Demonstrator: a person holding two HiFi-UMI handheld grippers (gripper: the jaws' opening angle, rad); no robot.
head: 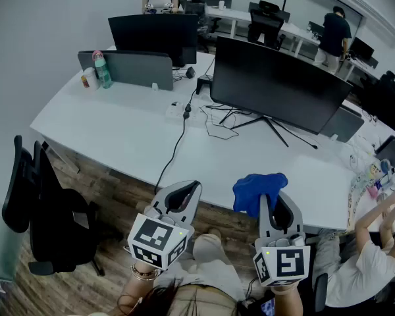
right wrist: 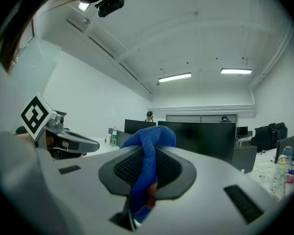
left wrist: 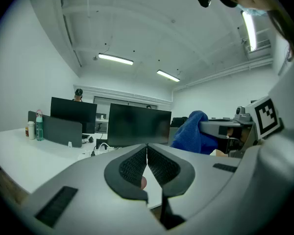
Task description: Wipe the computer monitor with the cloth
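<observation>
Head view: right gripper (head: 277,203) fingers clamped on blue cloth (head: 255,189) at the near table (head: 112,133) edge, well apart from monitor (head: 276,84). Left gripper (head: 185,192) fingers together, empty. Cable (head: 178,140) crosses the table; black chair (head: 49,203) left.

the white table (head: 112,130) carried a dark monitor (head: 276,84) on a thin stand toward its far right. a grey divider (head: 128,68) and bottles (head: 99,71) stood near its far left corner, and loose cables (head: 210,120) lay mid-table, one trailing over the near edge.
</observation>
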